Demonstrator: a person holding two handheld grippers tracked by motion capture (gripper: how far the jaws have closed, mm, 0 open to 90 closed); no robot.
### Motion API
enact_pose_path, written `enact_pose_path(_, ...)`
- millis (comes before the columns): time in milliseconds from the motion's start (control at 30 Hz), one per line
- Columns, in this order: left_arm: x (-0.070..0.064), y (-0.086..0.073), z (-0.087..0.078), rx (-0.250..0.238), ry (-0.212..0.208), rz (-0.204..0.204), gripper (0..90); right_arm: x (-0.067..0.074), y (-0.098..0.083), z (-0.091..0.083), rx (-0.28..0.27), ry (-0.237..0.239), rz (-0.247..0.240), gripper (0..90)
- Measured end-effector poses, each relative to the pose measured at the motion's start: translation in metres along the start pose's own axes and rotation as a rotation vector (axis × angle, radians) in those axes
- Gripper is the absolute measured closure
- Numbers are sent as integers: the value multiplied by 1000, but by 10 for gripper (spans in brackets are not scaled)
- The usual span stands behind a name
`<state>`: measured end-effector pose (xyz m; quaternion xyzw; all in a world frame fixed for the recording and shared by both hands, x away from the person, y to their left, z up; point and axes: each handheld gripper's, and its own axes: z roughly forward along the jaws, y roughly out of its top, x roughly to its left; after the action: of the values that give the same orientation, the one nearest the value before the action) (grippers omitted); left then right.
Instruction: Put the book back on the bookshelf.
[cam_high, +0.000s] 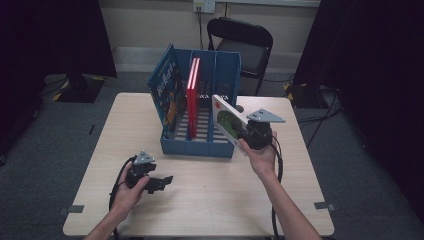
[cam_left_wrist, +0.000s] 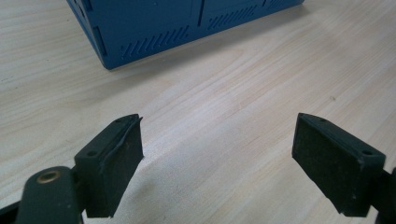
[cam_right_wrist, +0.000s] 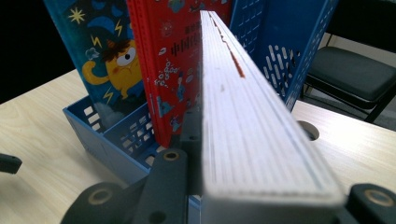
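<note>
At the rack's right end, the right claw (cam_high: 248, 134) is pinching a white-and-green book (cam_high: 226, 121), tilted, just above the empty right slot of the blue file rack (cam_high: 197, 146). To do it well: be levelling the book upright, lining it parallel to the red book (cam_high: 193, 95), then lowering past the divider. Left claw (cam_high: 162, 183) is idling with jaws spread over the pale wooden tabletop (cam_high: 210, 195). Blue picture book (cam_high: 167, 92) is filling the left slot. Room is looking dim, grey floor, black folding chair (cam_high: 242, 45) behind.
</note>
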<state>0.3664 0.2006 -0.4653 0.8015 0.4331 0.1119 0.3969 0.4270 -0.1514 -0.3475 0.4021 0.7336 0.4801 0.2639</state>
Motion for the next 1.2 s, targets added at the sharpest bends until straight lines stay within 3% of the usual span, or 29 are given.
enact_pose_path(367, -1, 0, 2, 4, 7, 5, 162, -2, 8, 12, 1, -67, 25, 766)
enact_pose_path(767, -1, 0, 1, 9, 10, 10, 162, -1, 18, 41, 13, -126, 45, 765)
enact_pose_path(867, 0, 0, 1, 11, 7, 7, 162, -2, 20, 49, 12, -161, 52, 765)
enact_pose_path(1200, -1, 0, 1, 12, 6, 9, 162, -2, 21, 68, 12, -181, 86, 765)
